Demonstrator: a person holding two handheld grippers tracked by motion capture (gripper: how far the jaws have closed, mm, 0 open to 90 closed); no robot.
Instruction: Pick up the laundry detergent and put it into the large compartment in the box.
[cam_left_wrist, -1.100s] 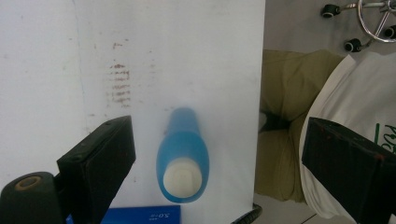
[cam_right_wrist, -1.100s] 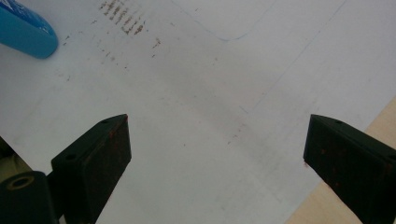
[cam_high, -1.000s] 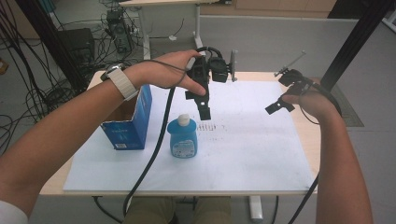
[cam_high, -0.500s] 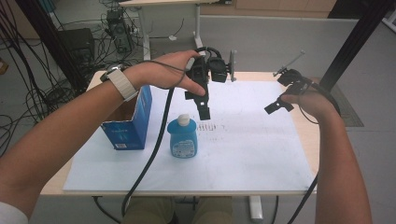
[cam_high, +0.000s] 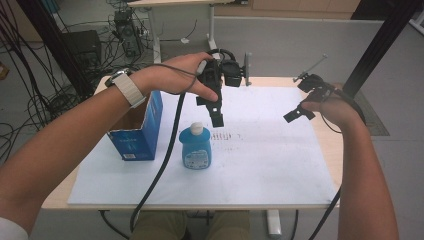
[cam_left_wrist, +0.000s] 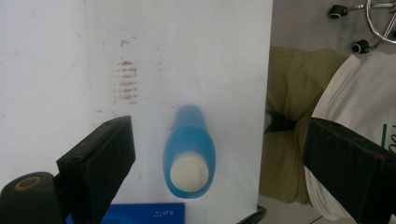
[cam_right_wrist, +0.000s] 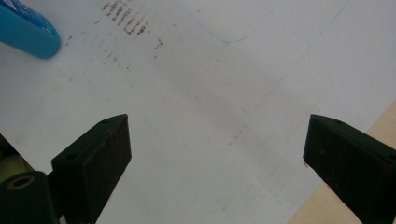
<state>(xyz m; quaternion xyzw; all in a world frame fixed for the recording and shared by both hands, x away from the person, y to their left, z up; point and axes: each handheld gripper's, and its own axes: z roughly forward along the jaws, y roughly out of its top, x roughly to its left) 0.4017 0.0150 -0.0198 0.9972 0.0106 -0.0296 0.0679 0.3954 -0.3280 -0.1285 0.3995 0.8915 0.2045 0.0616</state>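
Observation:
A blue bottle with a white cap (cam_high: 195, 147) stands upright on the white sheet (cam_high: 260, 165). My left gripper (cam_high: 213, 111) hangs above and just behind it, jaws pointing down. In the left gripper view the bottle (cam_left_wrist: 189, 156) shows from above, between the wide-open jaws of the left gripper (cam_left_wrist: 219, 144) and well below them. My right gripper (cam_high: 299, 107) hovers over the right part of the sheet. In the right gripper view, the right gripper (cam_right_wrist: 217, 144) is open over bare sheet, with the bottle's edge (cam_right_wrist: 25, 32) at the top left.
A blue cardboard box (cam_high: 137, 127) with an open top stands left of the bottle, and its edge (cam_left_wrist: 140, 213) shows in the left gripper view. The wooden table edge (cam_high: 330, 150) borders the sheet on the right. Cables and desk legs lie on the floor behind the table.
The right gripper has drifted slightly left and nearer. The left gripper, bottle and box have stayed in place.

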